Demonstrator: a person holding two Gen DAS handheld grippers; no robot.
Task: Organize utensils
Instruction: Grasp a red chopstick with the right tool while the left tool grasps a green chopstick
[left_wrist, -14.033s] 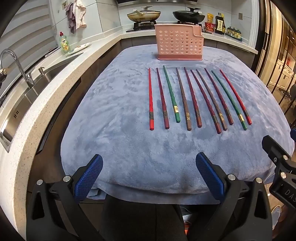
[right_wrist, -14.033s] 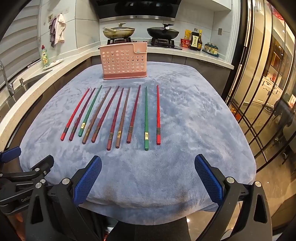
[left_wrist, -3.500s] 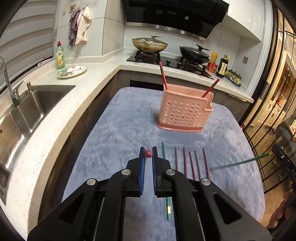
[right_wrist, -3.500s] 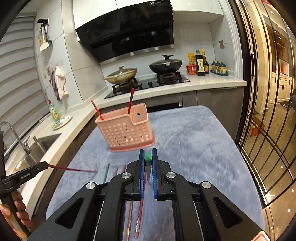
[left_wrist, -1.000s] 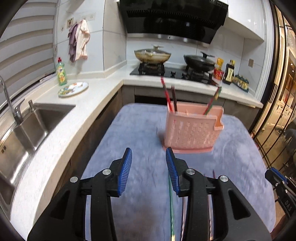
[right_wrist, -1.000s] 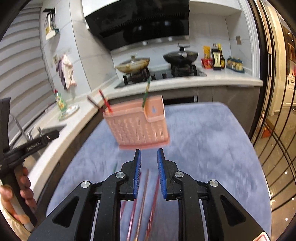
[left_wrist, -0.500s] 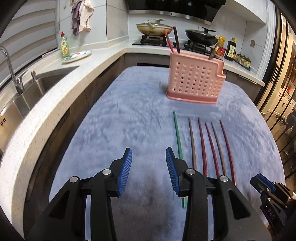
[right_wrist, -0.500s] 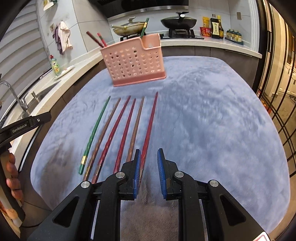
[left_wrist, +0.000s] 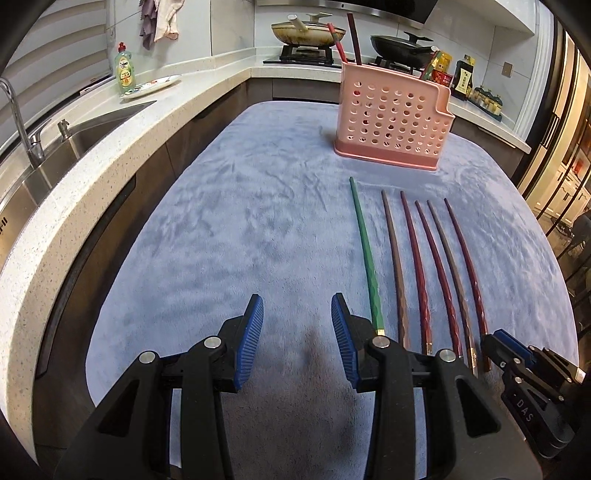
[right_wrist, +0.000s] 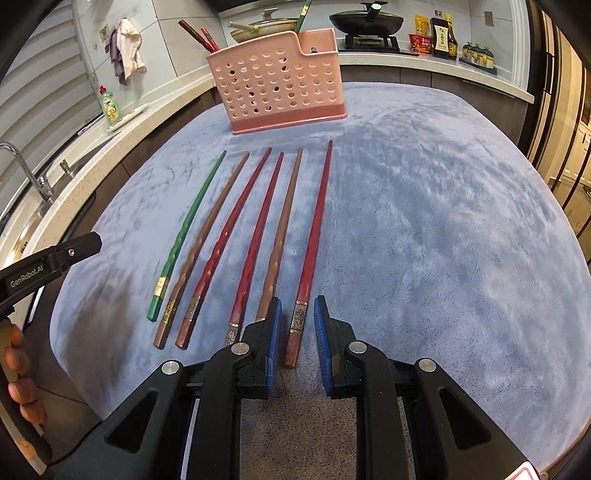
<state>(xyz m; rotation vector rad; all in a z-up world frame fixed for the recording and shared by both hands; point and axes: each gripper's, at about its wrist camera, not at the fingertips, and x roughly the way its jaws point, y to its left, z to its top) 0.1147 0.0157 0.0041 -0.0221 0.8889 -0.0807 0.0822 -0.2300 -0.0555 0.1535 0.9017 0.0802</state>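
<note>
On the far left runs the stone counter (left_wrist: 122, 147) with its sink (left_wrist: 55, 162), a green soap bottle (left_wrist: 125, 70) and a small plate (left_wrist: 151, 85) beside it. The blue cloth (left_wrist: 236, 221) covers the table next to the counter.

The left gripper (left_wrist: 297, 339) hovers low over bare cloth, its blue pads (left_wrist: 251, 339) spread apart with nothing between them. Just to its right lies the green chopstick (left_wrist: 367, 258), the leftmost of six laid side by side; its butt end sits close to the right-hand pad, though contact cannot be judged.

Next comes a brown chopstick (right_wrist: 207, 240), then a red chopstick (right_wrist: 229, 236), a second red one (right_wrist: 258, 236), another brown one (right_wrist: 282, 229) and last the rightmost red chopstick (right_wrist: 314, 243). All six point toward the pink basket (right_wrist: 280, 85), which stands upright at the far end of the cloth, apart from their tips (three or four chopsticks already stick out of its top, red ones at its left end and a green one nearer the right).

The right gripper (right_wrist: 297, 332) is down at the near end of the row, jaws parted and straddling the butt of the rightmost red chopstick; a gap shows on each side, so the pads (right_wrist: 323, 332) are not yet pinching it.

Further right, the cloth runs on to the table's edge, with the stove and pans (right_wrist: 365, 18) behind.
</note>
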